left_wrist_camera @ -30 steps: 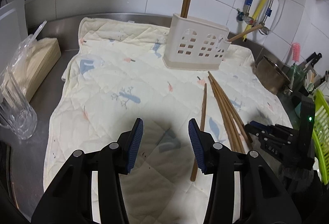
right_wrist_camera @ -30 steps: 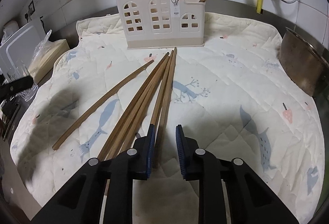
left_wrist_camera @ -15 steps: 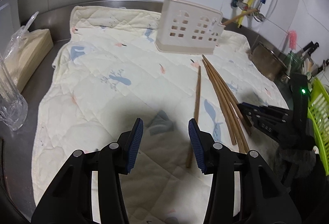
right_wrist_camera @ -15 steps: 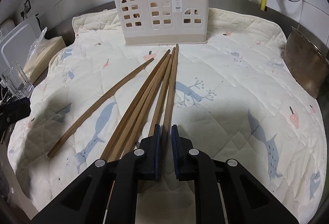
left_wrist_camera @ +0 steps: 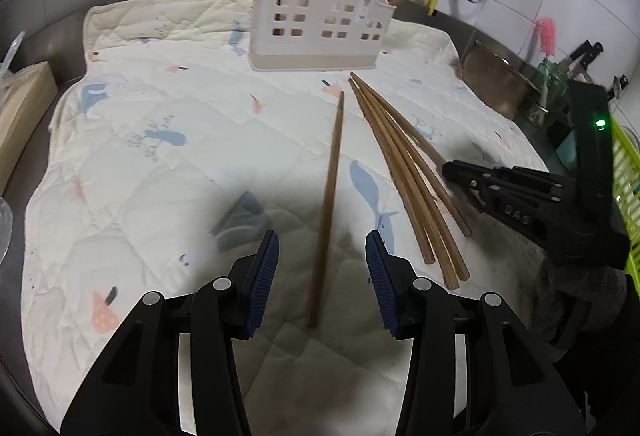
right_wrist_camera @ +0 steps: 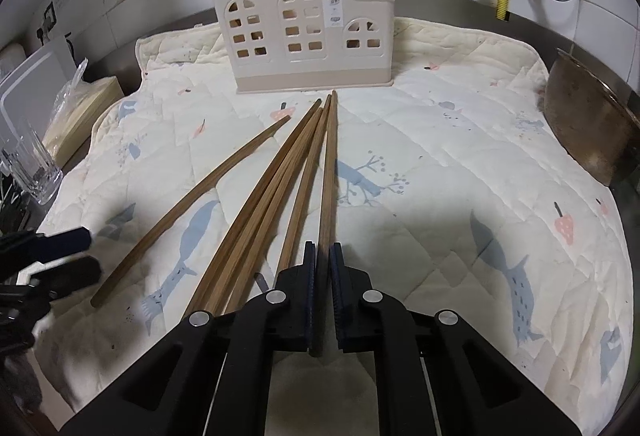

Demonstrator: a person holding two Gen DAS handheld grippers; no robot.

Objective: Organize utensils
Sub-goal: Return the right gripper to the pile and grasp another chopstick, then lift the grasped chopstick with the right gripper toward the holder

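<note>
My right fingers (right_wrist_camera: 323, 248) pinch the rightmost chopstick (right_wrist_camera: 329, 172) on the quilted mat (right_wrist_camera: 440, 164). My left fingers (left_wrist_camera: 322, 268) are spread — straddling a lone chopstick (left_wrist_camera: 330, 192).

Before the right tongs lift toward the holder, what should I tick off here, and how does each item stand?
1. Right tongs closed on one chopstick only: ok.
2. Neighbouring bundle free of the pads: ok; it lies beside them.
3. Left tongs open, astride the lone chopstick, not gripping: ok.
4. Holder upright on the quilt: ok.
5. Free compartment in the holder: cannot tell.
6. Grip firm enough to lift: cannot tell.
</note>
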